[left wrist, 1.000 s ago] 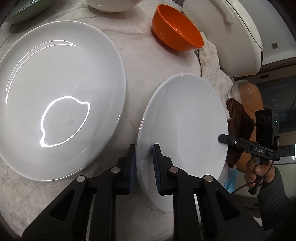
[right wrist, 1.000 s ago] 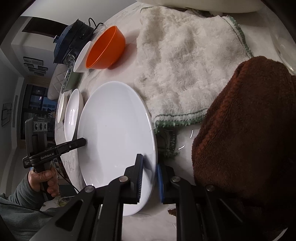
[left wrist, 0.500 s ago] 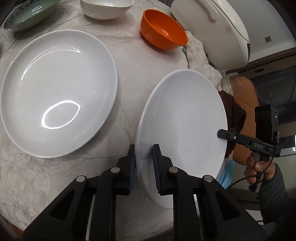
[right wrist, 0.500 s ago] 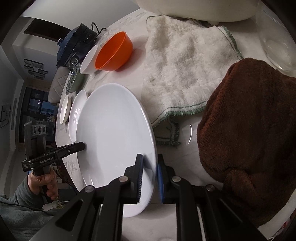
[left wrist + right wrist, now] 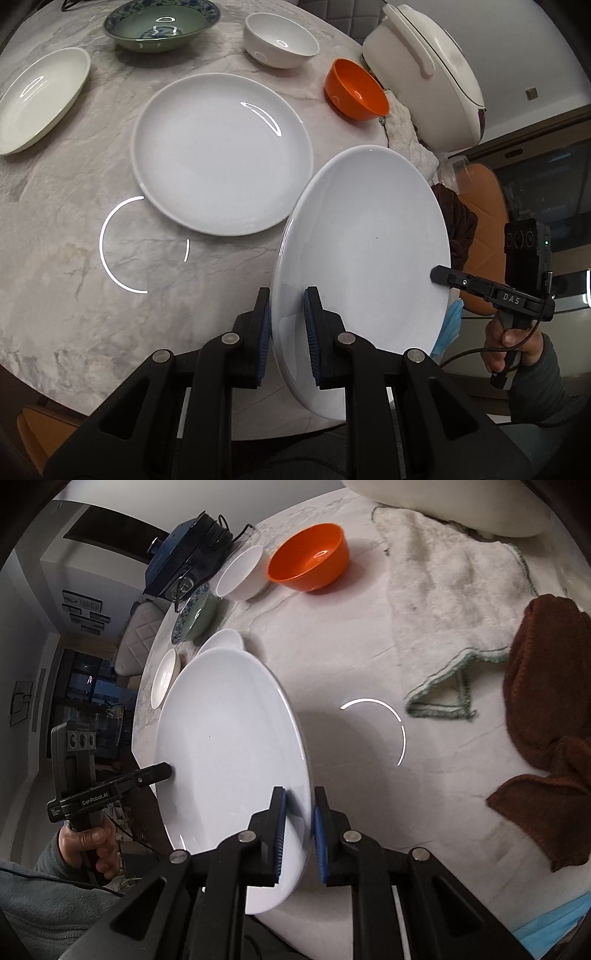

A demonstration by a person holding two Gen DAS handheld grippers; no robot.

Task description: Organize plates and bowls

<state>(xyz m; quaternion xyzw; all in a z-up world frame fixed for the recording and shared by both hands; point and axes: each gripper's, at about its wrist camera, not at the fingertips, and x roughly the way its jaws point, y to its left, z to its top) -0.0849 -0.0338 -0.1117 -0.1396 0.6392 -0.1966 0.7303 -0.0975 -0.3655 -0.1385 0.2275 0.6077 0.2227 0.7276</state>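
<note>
- Left claw (image 5: 286,339): we find it nearly closed, pinching the near rim of the lifted white plate (image 5: 369,258).
- Right claw (image 5: 298,834): likewise clamped on that plate's opposite rim; plate tilted, clear of the marble counter (image 5: 74,314).
- Ahead-left of left claw: second white plate (image 5: 221,151), flat.
- Beyond it: orange bowl (image 5: 356,90), white bowl (image 5: 280,40), green bowl (image 5: 160,27).

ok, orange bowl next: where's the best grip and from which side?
Take the orange bowl by its rim, one finger inside and one outside, coming down from above. It stands upright with the mouth open and its wall looks thin enough for the jaws. I'd pick the rim section facing the bare marble table: the white bowl crowds one side and the white towel lies near the other.
</note>
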